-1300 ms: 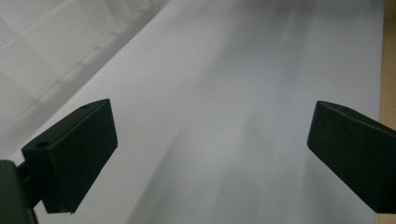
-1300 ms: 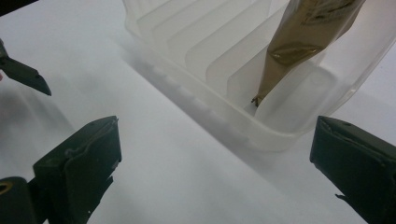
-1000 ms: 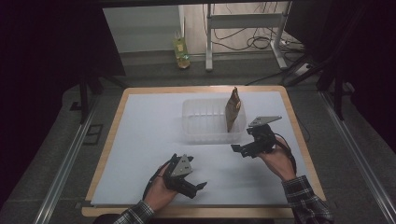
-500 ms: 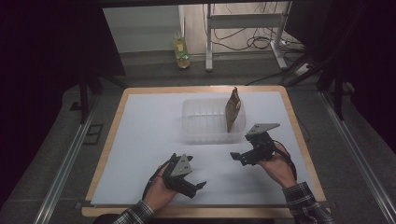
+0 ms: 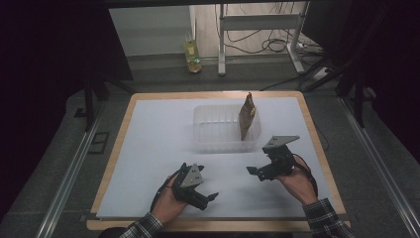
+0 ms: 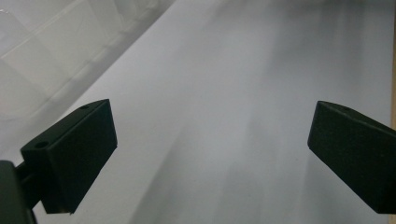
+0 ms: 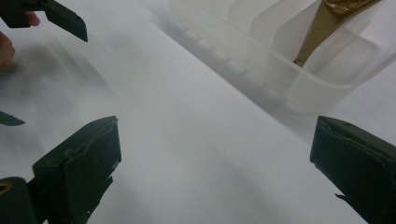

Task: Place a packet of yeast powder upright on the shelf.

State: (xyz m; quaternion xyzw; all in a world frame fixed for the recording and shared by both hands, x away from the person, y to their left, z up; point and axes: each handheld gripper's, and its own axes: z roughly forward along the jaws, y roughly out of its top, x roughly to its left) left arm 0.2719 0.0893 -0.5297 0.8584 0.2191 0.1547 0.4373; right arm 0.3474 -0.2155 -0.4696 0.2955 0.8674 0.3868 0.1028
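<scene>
Retreat: the right hand-held gripper [image 5: 253, 172] has pulled back from the bin [image 5: 218, 130], jaws apart and empty. The brown packet [image 5: 246, 117] stands inside, seemingly placed; the left hand-held gripper [image 5: 210, 198] rests spread wide.

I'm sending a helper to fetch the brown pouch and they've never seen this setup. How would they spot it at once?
Look at the white table with the wooden edge, then at the clear plastic bin with ribbed dividers near its far middle. The brown pouch stands upright in the bin's right end slot, its pinched top rising above the rim. It is the only brown, opaque thing there.
</scene>
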